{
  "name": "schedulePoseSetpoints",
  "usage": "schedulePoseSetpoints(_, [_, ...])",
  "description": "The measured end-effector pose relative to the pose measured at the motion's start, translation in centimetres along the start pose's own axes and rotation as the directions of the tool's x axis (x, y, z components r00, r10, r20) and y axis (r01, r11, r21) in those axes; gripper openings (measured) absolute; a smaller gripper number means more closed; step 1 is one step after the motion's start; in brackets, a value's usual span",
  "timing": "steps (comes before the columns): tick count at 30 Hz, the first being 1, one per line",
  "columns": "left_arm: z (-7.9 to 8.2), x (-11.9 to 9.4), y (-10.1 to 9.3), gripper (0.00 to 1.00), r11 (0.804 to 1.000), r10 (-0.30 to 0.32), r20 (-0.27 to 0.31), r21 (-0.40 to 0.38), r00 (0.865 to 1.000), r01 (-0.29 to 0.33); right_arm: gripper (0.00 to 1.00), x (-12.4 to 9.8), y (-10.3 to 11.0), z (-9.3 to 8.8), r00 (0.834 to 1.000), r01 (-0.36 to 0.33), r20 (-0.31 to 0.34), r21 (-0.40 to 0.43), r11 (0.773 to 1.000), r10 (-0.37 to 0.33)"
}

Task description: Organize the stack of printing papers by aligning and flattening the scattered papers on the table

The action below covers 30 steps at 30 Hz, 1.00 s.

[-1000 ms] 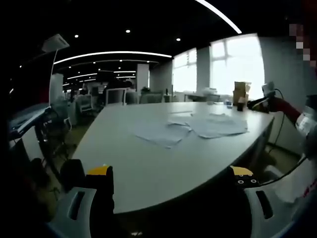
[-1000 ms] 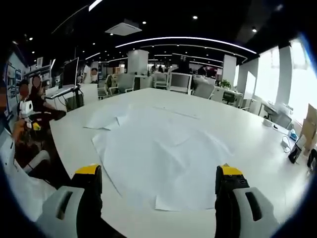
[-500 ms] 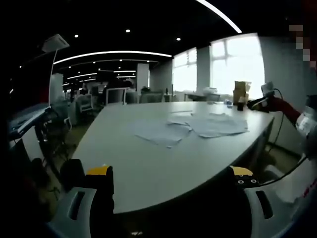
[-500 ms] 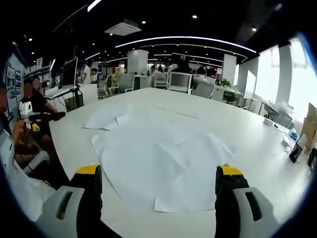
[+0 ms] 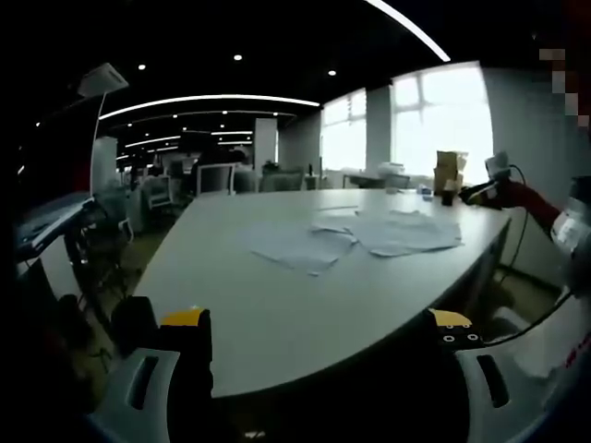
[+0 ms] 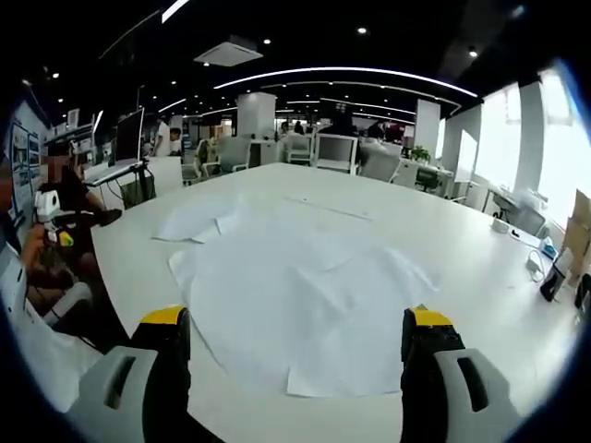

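Scattered white printing papers (image 6: 295,295) lie spread over a large white table (image 6: 480,277), overlapping loosely, with one smaller sheet (image 6: 199,221) off to the far left. My right gripper (image 6: 294,346) hovers open at the table's near edge, its yellow-tipped jaws wide apart just short of the sheets. In the left gripper view the same papers (image 5: 355,238) lie far across the table (image 5: 277,305). My left gripper (image 5: 319,337) stands open, low at the table's edge, with nothing between its jaws.
A person (image 6: 55,231) sits at the left edge of the table in the right gripper view. Cardboard boxes (image 5: 451,173) and small items stand at the table's far end. Office chairs and monitors (image 6: 337,152) line the far side.
The right gripper view has crept slightly forward toward the papers. Nothing else has moved.
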<state>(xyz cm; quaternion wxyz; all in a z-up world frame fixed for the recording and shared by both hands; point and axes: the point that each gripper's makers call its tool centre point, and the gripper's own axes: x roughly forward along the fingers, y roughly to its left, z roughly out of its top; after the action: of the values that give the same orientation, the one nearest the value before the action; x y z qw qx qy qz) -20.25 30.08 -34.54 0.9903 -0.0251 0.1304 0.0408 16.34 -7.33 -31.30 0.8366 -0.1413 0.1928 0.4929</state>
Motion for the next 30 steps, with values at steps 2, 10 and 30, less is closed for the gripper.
schedulePoseSetpoints(2, [0.00,-0.02,0.06,0.97,1.000,0.000,0.000,0.000,1.000,0.000,0.90,0.09,-0.12,-0.01,1.000,-0.001,-0.002,0.000,1.000,0.001])
schedulePoseSetpoints(10, [0.04,-0.08,0.13,0.97,1.000,0.002,0.001,0.000,1.000,-0.002,0.90,0.34,-0.28,-0.01,1.000,-0.001,-0.005,0.004,1.000,0.001])
schedulePoseSetpoints(30, [-0.14,0.04,0.05,0.97,1.000,0.005,-0.004,0.000,1.000,-0.005,0.90,1.04,-0.33,-0.19,1.000,-0.008,-0.014,0.009,1.000,0.008])
